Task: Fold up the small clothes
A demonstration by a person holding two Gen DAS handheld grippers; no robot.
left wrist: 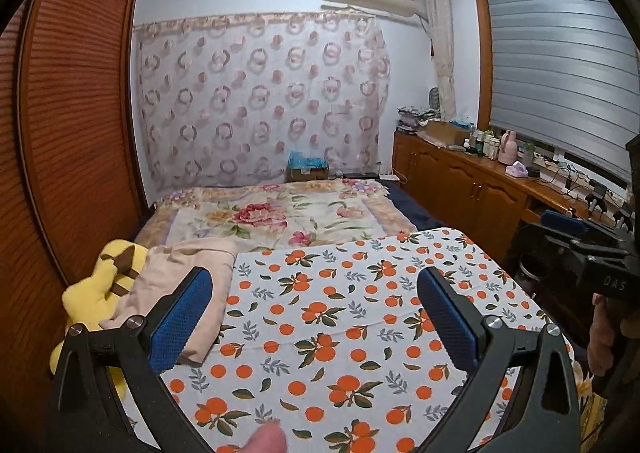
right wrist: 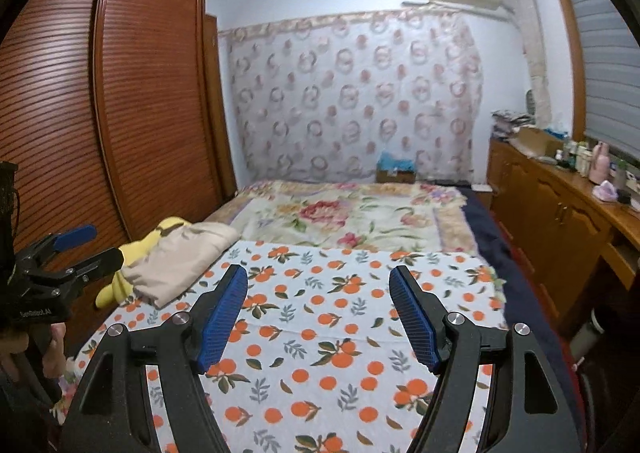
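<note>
A beige garment (left wrist: 180, 281) lies crumpled at the far left edge of the orange-print tabletop (left wrist: 340, 333), partly over a yellow plush toy (left wrist: 104, 285). It also shows in the right wrist view (right wrist: 180, 257). My left gripper (left wrist: 316, 301) is open and empty, held above the table, its left finger just in front of the garment. My right gripper (right wrist: 318, 313) is open and empty above the middle of the orange-print cloth (right wrist: 320, 353). Each gripper shows at the edge of the other's view, the right one (left wrist: 580, 249) and the left one (right wrist: 68, 253).
A bed with a floral blanket (left wrist: 280, 213) lies beyond the table. A brown louvred wardrobe (left wrist: 72, 113) stands on the left. A wooden cabinet (left wrist: 480, 189) with bottles and boxes runs along the right under a window blind. A cardboard box (left wrist: 308, 173) sits at the bed's far end.
</note>
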